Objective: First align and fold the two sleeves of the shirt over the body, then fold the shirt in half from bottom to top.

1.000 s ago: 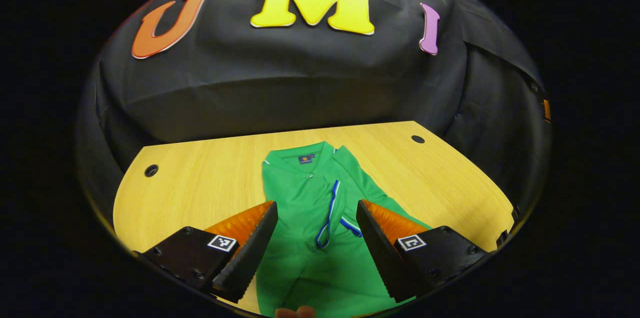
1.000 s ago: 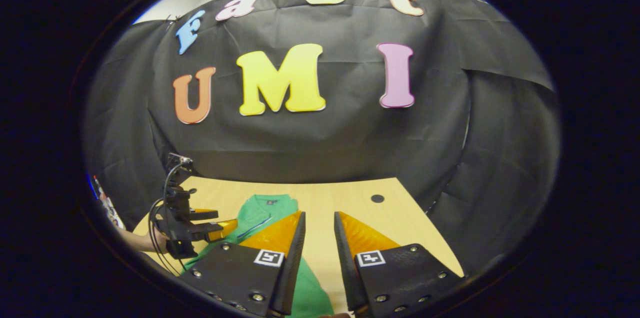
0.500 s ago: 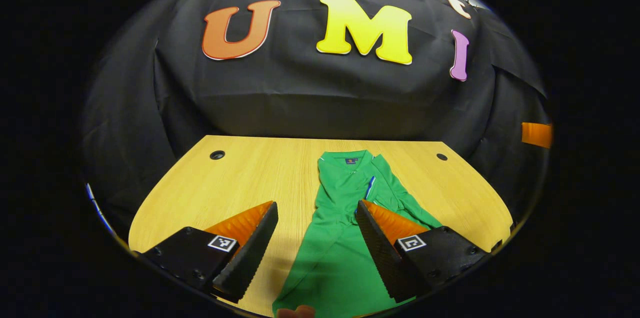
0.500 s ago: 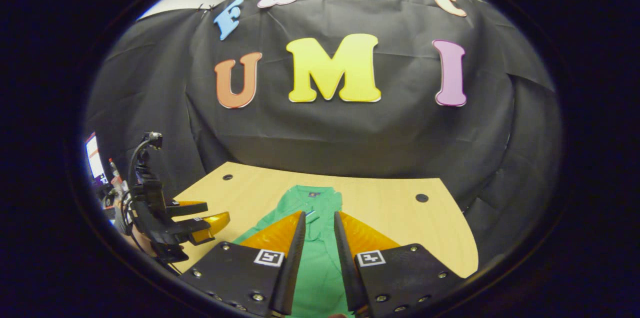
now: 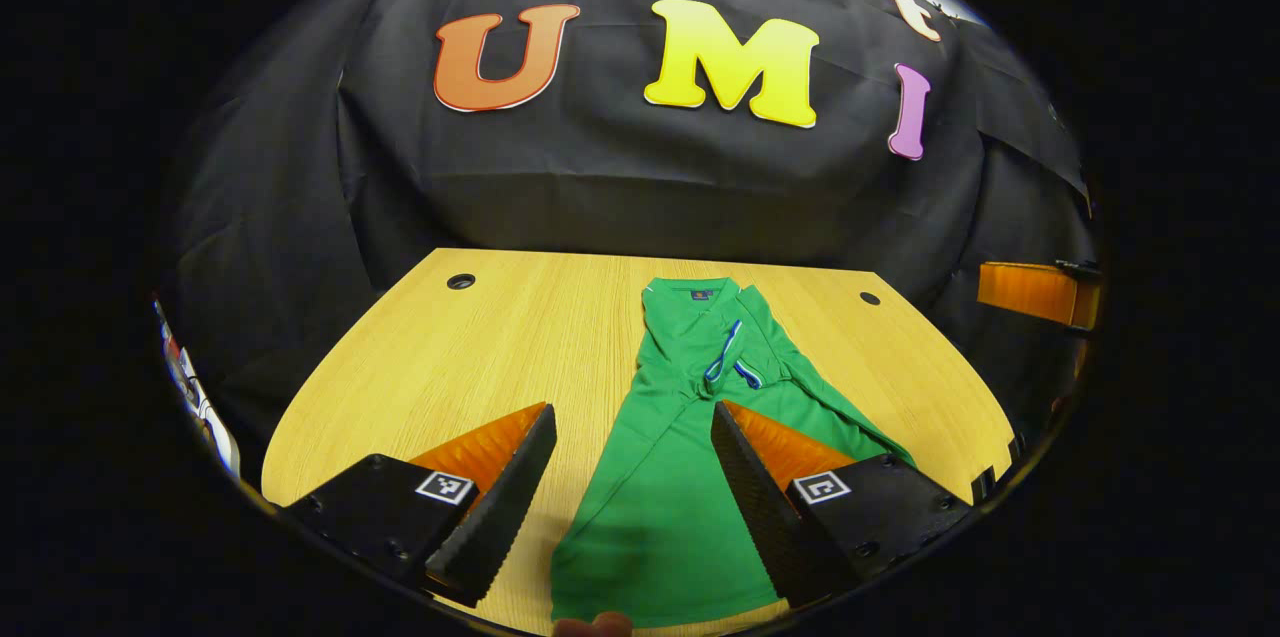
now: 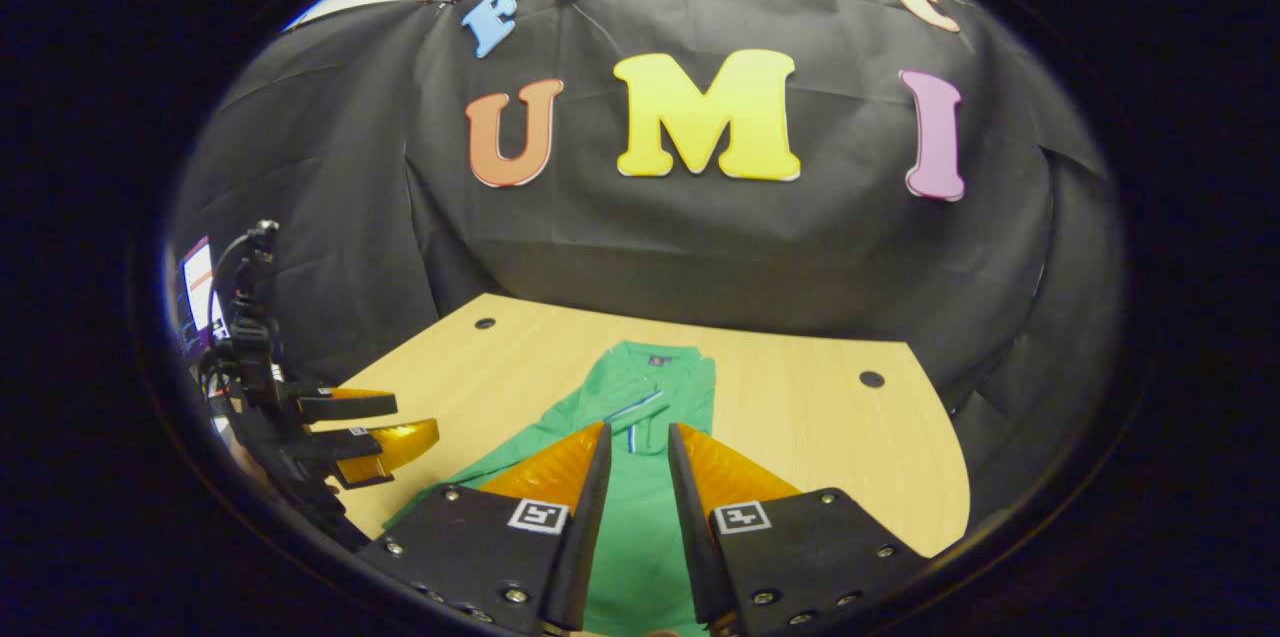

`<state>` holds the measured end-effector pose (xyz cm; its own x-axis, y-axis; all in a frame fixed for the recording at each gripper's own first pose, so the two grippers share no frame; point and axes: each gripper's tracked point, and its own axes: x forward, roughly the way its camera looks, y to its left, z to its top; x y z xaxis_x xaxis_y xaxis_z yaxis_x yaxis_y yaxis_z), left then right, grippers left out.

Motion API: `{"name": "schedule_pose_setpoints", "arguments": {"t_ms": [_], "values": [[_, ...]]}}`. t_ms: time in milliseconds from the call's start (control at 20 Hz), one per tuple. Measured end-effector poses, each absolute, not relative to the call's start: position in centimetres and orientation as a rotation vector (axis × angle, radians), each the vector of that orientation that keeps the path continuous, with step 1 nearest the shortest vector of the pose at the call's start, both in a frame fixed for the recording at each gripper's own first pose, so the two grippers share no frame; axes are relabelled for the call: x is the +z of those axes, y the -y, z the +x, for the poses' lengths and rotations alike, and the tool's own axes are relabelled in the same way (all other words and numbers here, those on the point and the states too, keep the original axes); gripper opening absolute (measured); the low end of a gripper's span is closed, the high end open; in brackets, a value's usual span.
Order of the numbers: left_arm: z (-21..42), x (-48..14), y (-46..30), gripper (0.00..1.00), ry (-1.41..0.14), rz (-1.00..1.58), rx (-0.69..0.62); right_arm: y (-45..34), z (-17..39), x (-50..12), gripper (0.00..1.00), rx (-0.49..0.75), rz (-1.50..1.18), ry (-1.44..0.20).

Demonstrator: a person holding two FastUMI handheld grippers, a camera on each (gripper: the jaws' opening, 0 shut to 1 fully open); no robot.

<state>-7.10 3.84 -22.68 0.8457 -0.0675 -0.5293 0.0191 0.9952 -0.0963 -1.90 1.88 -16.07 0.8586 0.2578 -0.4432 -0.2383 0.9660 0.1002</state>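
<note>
Black cloth wall (image 5: 620, 187) encloses the booth behind and beside a light wood tabletop (image 5: 480, 367) with cable holes near its far corners. A green shirt (image 5: 680, 457) lies flat lengthwise on the tabletop, collar toward the wall, sleeves folded over the body. Left hand-held gripper (image 5: 634, 497) hangs above the hem, fingers spread, empty. Right hand-held gripper (image 6: 638, 517) hangs over the shirt, fingers narrowly apart, gripping nothing.

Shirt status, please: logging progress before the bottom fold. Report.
Left gripper open, above the table. Right gripper nearly shut, holding nothing. Shirt flat, both sleeves folded in, bottom fold not done. Nothing in the way.
</note>
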Motion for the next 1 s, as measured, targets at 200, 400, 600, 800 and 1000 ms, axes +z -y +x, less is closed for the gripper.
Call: {"name": "schedule_pose_setpoints", "arguments": {"t_ms": [200, 400, 600, 800, 1000], "values": [[-7.5, -22.9, -3.5, 1.00, -0.573, -0.094, -0.070, -0.2, -2.6, -19.6, 0.13, 0.207, 0.092, -0.555], [-8.1, -24.3, -3.1, 1.00, -0.621, -0.091, -0.121, 1.1, -3.7, -23.2, 0.33, 0.196, 0.112, -0.650], [-10.6, -26.9, -2.3, 1.00, -0.711, -0.066, -0.239, 3.3, -5.8, -26.1, 0.99, 0.184, 0.085, -0.731], [-15.6, -30.2, -2.5, 1.00, -0.855, -0.024, -0.350, 5.0, -9.9, -30.7, 0.99, 0.244, 0.020, -0.870], [-20.6, -33.0, -3.5, 1.00, -0.997, 0.018, -0.428, 6.8, -15.3, -35.6, 0.99, 0.305, -0.086, -1.044]]}}
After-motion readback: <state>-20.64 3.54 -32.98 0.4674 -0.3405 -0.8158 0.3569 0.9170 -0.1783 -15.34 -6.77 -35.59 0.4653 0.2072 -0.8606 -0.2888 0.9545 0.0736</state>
